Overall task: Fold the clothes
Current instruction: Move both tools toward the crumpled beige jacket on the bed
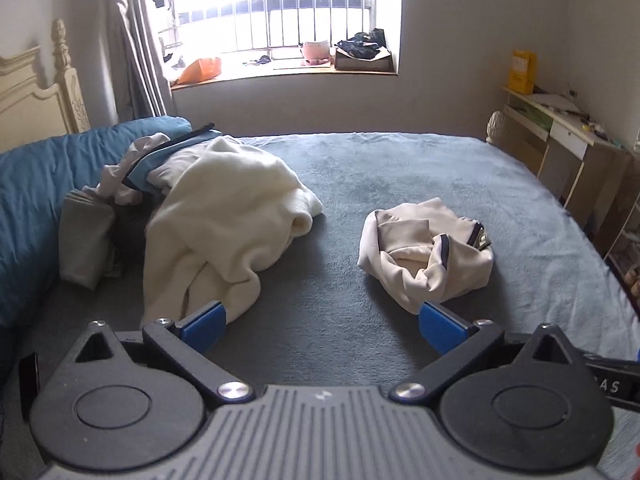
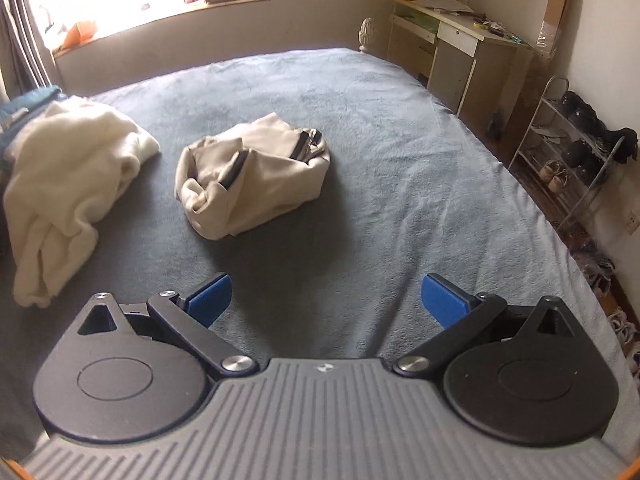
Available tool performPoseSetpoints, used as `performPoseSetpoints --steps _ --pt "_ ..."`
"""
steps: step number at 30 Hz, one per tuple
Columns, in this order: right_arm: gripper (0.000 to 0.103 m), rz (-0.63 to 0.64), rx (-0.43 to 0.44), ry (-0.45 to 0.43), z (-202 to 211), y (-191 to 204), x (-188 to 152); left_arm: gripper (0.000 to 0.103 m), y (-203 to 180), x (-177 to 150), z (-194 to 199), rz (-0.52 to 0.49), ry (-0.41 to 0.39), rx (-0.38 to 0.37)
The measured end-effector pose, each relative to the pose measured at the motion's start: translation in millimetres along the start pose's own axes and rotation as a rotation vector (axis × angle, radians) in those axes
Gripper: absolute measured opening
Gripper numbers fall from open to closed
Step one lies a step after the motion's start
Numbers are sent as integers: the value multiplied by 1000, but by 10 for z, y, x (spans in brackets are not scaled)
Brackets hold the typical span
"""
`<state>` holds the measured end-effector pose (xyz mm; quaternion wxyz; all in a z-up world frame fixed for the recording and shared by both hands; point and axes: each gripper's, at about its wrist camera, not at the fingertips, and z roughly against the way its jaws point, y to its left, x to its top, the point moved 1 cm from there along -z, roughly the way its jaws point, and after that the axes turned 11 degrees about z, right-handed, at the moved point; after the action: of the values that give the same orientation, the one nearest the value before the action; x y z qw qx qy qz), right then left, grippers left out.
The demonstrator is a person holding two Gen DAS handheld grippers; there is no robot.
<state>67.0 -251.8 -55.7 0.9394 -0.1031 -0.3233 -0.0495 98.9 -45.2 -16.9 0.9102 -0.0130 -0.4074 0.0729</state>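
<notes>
Crumpled beige garment (image 2: 256,176) with dark trim, apart from rumpled cream fleece (image 2: 68,184), on grey bedspread (image 2: 400,168).

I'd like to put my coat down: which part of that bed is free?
Free: the grey bed cover right of the beige garment, and the near strip before both grippers. Crowded: the left, with the cream fleece and piled clothes.

Both wrist views look low across the same bed (image 1: 400,184).
</notes>
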Motion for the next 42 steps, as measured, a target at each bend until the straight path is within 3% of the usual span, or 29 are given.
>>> performPoseSetpoints --steps 16,42 --pt "102 91 49 37 -323 438 238 103 99 31 -584 29 47 81" --pt "102 130 76 73 -661 642 384 103 139 43 -971 10 88 138"
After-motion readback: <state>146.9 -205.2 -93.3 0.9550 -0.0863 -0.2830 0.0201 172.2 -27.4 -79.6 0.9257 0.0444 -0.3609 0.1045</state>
